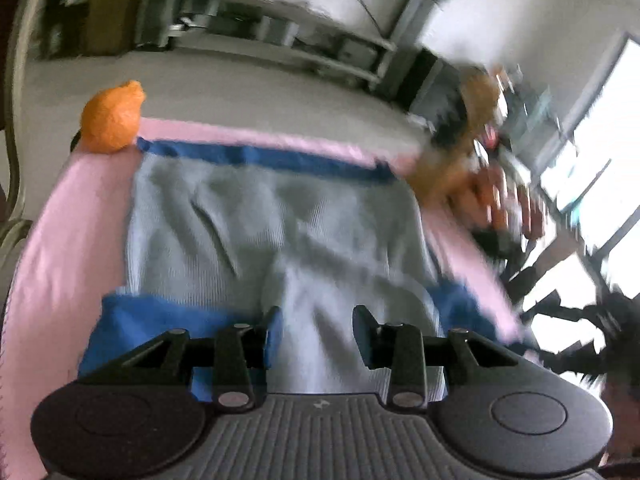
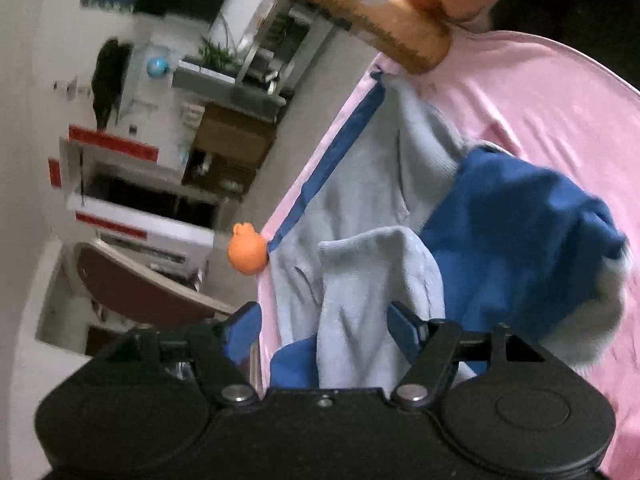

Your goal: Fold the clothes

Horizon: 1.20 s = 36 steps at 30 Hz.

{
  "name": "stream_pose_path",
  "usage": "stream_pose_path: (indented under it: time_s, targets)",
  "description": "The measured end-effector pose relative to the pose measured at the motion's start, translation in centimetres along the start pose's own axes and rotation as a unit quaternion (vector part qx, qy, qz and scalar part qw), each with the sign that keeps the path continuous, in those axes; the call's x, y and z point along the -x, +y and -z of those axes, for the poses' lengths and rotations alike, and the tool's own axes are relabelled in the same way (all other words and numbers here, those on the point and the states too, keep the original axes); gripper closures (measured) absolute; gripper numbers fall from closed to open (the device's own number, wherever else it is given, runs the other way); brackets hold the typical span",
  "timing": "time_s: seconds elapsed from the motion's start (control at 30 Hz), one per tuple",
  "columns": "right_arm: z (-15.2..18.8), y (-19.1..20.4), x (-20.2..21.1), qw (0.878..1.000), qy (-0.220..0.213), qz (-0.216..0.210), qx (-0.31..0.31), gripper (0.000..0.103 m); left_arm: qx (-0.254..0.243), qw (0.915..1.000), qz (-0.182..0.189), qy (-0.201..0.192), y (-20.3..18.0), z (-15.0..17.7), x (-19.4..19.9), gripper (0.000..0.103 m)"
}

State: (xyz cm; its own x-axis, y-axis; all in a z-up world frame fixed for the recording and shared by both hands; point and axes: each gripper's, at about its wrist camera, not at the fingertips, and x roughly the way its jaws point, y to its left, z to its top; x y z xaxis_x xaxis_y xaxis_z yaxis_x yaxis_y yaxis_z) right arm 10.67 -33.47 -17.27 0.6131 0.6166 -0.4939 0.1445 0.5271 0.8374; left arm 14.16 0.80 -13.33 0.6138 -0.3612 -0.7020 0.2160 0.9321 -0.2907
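While I look along my left hand-held gripper (image 1: 316, 334), I see its jaws wide apart over the grey and blue top (image 1: 276, 224). The top lies flat on the pink cloth (image 1: 72, 220) that covers the desk. An orange toy (image 1: 113, 118) sits at the far corner.

From my right hand-held gripper (image 2: 323, 328), the jaws are also apart, with a grey fold of the top (image 2: 376, 280) standing up between them. The orange toy (image 2: 247, 253) sits at the cloth's edge (image 2: 540, 100).
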Motion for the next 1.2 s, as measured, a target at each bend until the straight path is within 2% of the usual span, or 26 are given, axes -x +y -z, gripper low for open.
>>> stream_pose_path:
  time_s: [0.03, 0.07, 0.1, 0.13, 0.2, 0.23, 0.3, 0.37, 0.43, 0.5, 0.53, 0.6, 0.7, 0.87, 0.9, 0.97, 1.0, 1.03, 1.1, 1.17, 1.2]
  targets:
    - [0.3, -0.2, -0.2, 1.0, -0.002, 0.011, 0.004, 0.077, -0.016, 0.9998, -0.007, 0.007, -0.6, 1.0, -0.5, 0.071]
    - [0.3, -0.3, -1.2, 0.999, 0.007, 0.031, 0.015, 0.092, -0.03, 0.9993, -0.019, 0.013, -1.2, 1.8, -1.4, 0.072]
    - [0.2, -0.4, -2.4, 0.999, 0.018, 0.044, 0.025, 0.097, -0.039, 0.9987, -0.03, 0.014, -1.6, 2.5, -2.2, 0.081]
    - [0.1, -0.5, -3.8, 0.998, 0.033, 0.043, 0.032, 0.097, -0.043, 0.9984, -0.034, 0.011, -1.7, 3.2, -2.8, 0.088]
    - [0.0, -0.6, -6.5, 0.996, 0.07, 0.027, 0.041, 0.097, -0.042, 0.9982, -0.043, 0.004, -1.8, 4.2, -4.1, 0.088]
    - [0.0, -0.8, -7.8, 0.995, 0.084, 0.023, 0.044, 0.096, -0.039, 0.9977, -0.056, 0.004, -1.7, 4.6, -4.8, 0.088]
    - [-0.5, -1.6, -9.0, 0.995, 0.083, 0.044, 0.044, 0.096, -0.028, 0.9944, -0.101, 0.015, -1.1, 5.1, -6.2, 0.088]
    - [-1.4, -3.7, -7.9, 0.997, 0.045, 0.067, 0.003, 0.096, 0.001, 0.9909, -0.132, 0.028, 0.1, 5.2, -6.7, 0.086]
    - [-2.3, -5.7, -6.7, 0.995, 0.007, 0.09, -0.038, 0.099, 0.039, 0.9914, -0.123, 0.02, 1.4, 5.2, -5.1, 0.087]
    - [-3.0, -7.4, -5.2, 0.99, -0.035, 0.116, -0.072, 0.09, 0.056, 0.9922, -0.112, 0.005, 2.2, 5.4, -2.6, 0.086]
    - [-2.9, -7.4, -3.9, 0.989, -0.052, 0.124, -0.068, 0.09, 0.055, 0.9928, -0.106, -0.002, 2.2, 5.7, -1.4, 0.084]
    - [-2.2, -6.8, -1.9, 0.991, -0.057, 0.107, -0.051, 0.09, 0.053, 0.9947, -0.087, -0.014, 2.4, 6.5, 1.0, 0.081]
    - [0.0, -5.3, -0.9, 0.998, -0.021, 0.053, -0.035, 0.089, 0.052, 0.9969, -0.057, -0.015, 1.9, 7.9, 2.0, 0.081]
    - [4.2, -2.2, -4.0, 0.998, 0.064, 0.0, 0.026, 0.088, 0.004, 0.9949, -0.1, 0.014, 0.2, 9.0, -0.2, 0.081]
    - [4.7, -1.9, -4.8, 0.996, 0.08, 0.007, 0.042, 0.088, -0.005, 0.9939, -0.108, 0.02, -0.1, 9.2, -0.7, 0.081]
    - [5.1, -1.9, -6.0, 0.991, 0.099, 0.055, 0.068, 0.088, -0.024, 0.9914, -0.125, 0.032, -0.7, 9.7, -1.6, 0.077]
    - [5.0, -2.6, -6.6, 0.989, 0.105, 0.087, 0.064, 0.103, -0.034, 0.9898, -0.133, 0.038, -1.1, 9.9, -2.0, 0.076]
    - [4.9, -3.4, -6.8, 0.987, 0.108, 0.103, 0.051, 0.103, -0.043, 0.988, -0.142, 0.044, -1.4, 10.1, -2.5, 0.072]
    - [4.7, -4.1, -5.4, 0.99, 0.102, 0.098, 0.019, 0.103, -0.031, 0.9871, -0.147, 0.056, -0.7, 10.1, -1.5, 0.071]
    - [4.6, -3.5, -3.0, 0.991, 0.079, 0.104, 0.031, 0.094, 0.002, 0.9889, -0.14, 0.051, 0.9, 10.1, 1.0, 0.072]
    - [4.7, -3.4, -1.7, 0.993, 0.064, 0.095, 0.032, 0.073, 0.024, 0.9898, -0.135, 0.041, 2.0, 10.2, 2.8, 0.068]
